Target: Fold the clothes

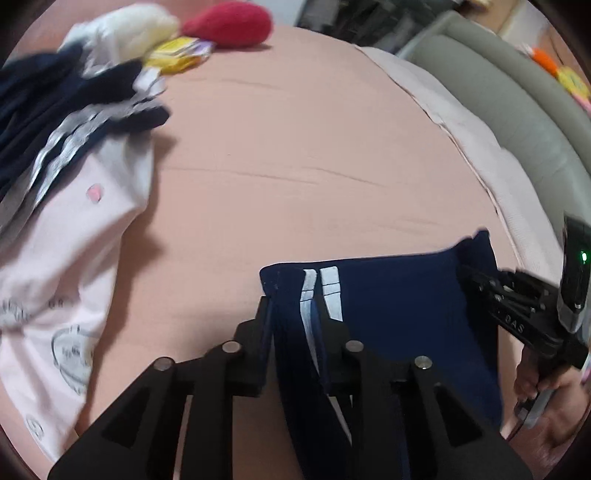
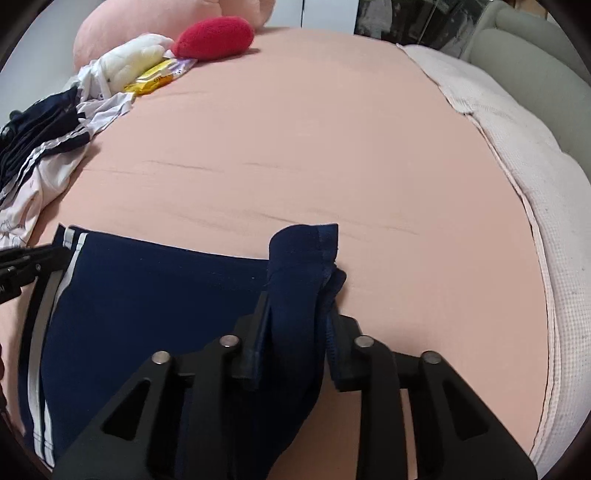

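Observation:
A navy garment with white side stripes [image 1: 391, 295] hangs stretched between my two grippers above the pink bed sheet [image 1: 295, 147]. My left gripper [image 1: 295, 314] is shut on its striped edge. My right gripper [image 2: 299, 306] is shut on the opposite bunched navy edge [image 2: 303, 251]. The same garment fills the lower left of the right wrist view [image 2: 147, 295]. The right gripper also shows at the right of the left wrist view [image 1: 476, 280], and the left gripper at the left edge of the right wrist view [image 2: 55, 254].
A pile of clothes lies at the left: navy striped pieces [image 1: 55, 110] and a pale pink printed top [image 1: 74, 258]. A red plush [image 1: 229, 22], a cream plush [image 1: 140, 26] and a yellow packet [image 1: 177, 55] lie at the back. A whitish blanket [image 2: 517, 166] edges the bed's right side.

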`<state>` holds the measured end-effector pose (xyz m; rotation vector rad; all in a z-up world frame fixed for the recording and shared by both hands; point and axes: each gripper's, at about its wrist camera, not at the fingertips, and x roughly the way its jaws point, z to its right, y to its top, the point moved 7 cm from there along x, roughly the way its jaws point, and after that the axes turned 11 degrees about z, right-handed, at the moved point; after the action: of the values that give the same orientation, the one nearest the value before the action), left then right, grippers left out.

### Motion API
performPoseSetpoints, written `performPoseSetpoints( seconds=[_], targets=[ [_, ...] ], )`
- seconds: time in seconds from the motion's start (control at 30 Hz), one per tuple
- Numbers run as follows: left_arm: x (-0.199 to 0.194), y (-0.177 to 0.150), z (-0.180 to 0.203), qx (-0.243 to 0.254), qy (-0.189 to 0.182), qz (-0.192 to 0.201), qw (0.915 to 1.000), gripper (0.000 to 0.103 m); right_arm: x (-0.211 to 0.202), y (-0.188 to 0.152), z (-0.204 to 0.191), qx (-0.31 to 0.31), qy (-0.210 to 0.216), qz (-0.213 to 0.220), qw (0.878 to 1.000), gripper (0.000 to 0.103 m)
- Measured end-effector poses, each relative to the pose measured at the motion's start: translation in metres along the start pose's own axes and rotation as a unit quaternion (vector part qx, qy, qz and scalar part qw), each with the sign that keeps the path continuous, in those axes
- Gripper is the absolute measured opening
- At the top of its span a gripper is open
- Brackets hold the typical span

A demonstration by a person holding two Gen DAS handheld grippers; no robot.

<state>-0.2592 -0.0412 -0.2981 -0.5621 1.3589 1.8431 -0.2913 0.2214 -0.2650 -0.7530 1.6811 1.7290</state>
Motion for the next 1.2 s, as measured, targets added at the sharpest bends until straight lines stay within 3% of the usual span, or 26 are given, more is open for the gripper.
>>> performPoseSetpoints(
  seconds=[0.1,0.23,0.3,0.4,0.5,0.6,0.67,0.7,0.83,0.9,1.07,1.2],
  targets=[
    [-0.028,-0.014,0.016,0.001,-0.019,0.010,0.9998,0.036,-0.031,-0.004,0.006,0.037,0.019,0.022,0.999,0.042],
    [-0.061,-0.060,0.040,-0.010,-0.044,-0.010,0.9989,0.036,-0.074,-0.044,-0.014,0.030,0.057,0.003,0.998,0.042],
    [-0.070,-0.089,0.048,-0.010,-0.039,-0.029,0.9988,0.036,-0.087,-0.072,-0.032,0.009,0.069,-0.022,0.997,0.042],
    [-0.069,-0.110,0.059,0.036,-0.005,-0.048,0.9982,0.036,-0.097,-0.102,-0.051,-0.018,0.061,-0.044,0.997,0.042],
    [-0.079,-0.115,0.060,0.042,0.027,-0.040,0.9979,0.036,-0.107,-0.115,-0.055,-0.033,0.038,-0.045,0.998,0.042],
    [-0.100,-0.115,0.067,0.017,0.027,-0.009,0.9995,0.035,-0.120,-0.123,-0.055,-0.040,0.018,-0.036,0.998,0.042],
    [-0.101,-0.122,0.075,0.039,0.033,-0.004,0.9987,0.036,-0.130,-0.122,-0.059,-0.036,0.026,-0.016,0.999,0.044],
    [-0.101,-0.126,0.070,0.042,0.037,-0.009,0.9984,0.035,-0.129,-0.122,-0.062,-0.039,0.029,-0.012,0.999,0.050],
    [-0.108,-0.137,0.042,0.014,0.042,-0.028,0.9986,0.048,-0.114,-0.139,-0.059,-0.028,0.036,-0.030,0.998,0.054],
    [-0.115,-0.138,0.033,0.007,0.049,-0.021,0.9985,0.049,-0.119,-0.143,-0.049,-0.010,0.045,-0.033,0.998,0.054],
    [-0.122,-0.137,0.034,-0.045,-0.023,0.001,0.9987,0.045,-0.132,-0.135,-0.040,0.053,0.068,-0.019,0.996,0.056],
    [-0.099,-0.147,0.047,-0.035,-0.005,-0.024,0.9991,0.049,-0.123,-0.144,-0.043,0.015,0.045,-0.036,0.998,0.056]
  ],
)
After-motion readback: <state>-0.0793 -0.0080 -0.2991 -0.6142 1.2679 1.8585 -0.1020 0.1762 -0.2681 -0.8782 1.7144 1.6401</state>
